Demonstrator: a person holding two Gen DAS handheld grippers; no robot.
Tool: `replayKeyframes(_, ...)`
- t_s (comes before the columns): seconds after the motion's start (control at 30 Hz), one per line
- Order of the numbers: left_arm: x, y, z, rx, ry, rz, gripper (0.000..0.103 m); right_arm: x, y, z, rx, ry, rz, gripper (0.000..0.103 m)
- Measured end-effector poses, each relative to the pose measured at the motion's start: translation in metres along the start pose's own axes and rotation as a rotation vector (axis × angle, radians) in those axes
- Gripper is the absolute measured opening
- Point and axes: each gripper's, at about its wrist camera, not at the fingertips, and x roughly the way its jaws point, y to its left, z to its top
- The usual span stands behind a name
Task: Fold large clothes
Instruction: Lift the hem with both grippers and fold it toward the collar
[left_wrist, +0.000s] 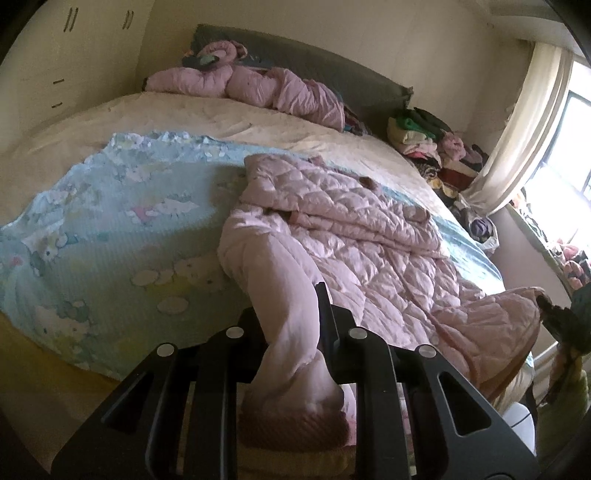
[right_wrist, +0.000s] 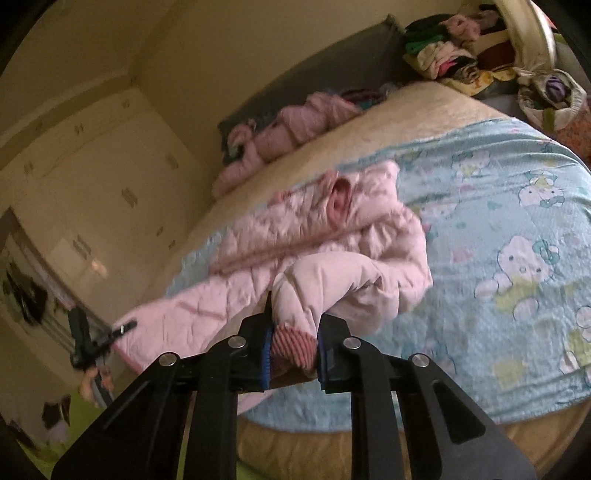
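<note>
1. Grippers angled down over bed (left_wrist: 110, 110): left gripper (left_wrist: 291, 325) clamped on one sleeve of pink quilted jacket (left_wrist: 362, 236), right gripper (right_wrist: 295, 339) pinched tight on other sleeve's ribbed cuff (right_wrist: 293, 341).
2. Jacket crumpled on blue cartoon sheet (right_wrist: 498, 221), sleeves lifted off it.
3. Open sheet either side; clothes pile (left_wrist: 436, 147) beyond far corner.

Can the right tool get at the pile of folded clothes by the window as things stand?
Probably not. The right tool is shut on the pink jacket's ribbed sleeve cuff, and the clothes pile sits past the far side of the bed, so it would have to let go and travel across.
</note>
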Motion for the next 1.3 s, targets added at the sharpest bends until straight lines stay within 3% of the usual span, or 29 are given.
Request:
replayKeyframes(0.27,0.0,-0.001,0.016,-0.002,-0.033,0.006,0.013,0.013,-0.004,0.029,0.079,-0.106,0.014,0.016)
replayKeyframes(0.6,0.001,-0.012,0.037,0.049,-0.075,0.06,0.013,0.024,0.009,0.059,0.043,-0.147,-0.01,0.016)
replayKeyframes(1.3,0.019,-0.018,0.092,0.042,-0.116,0.061,0.014,0.052,0.008,0.123,0.051,-0.247,0.003,0.016)
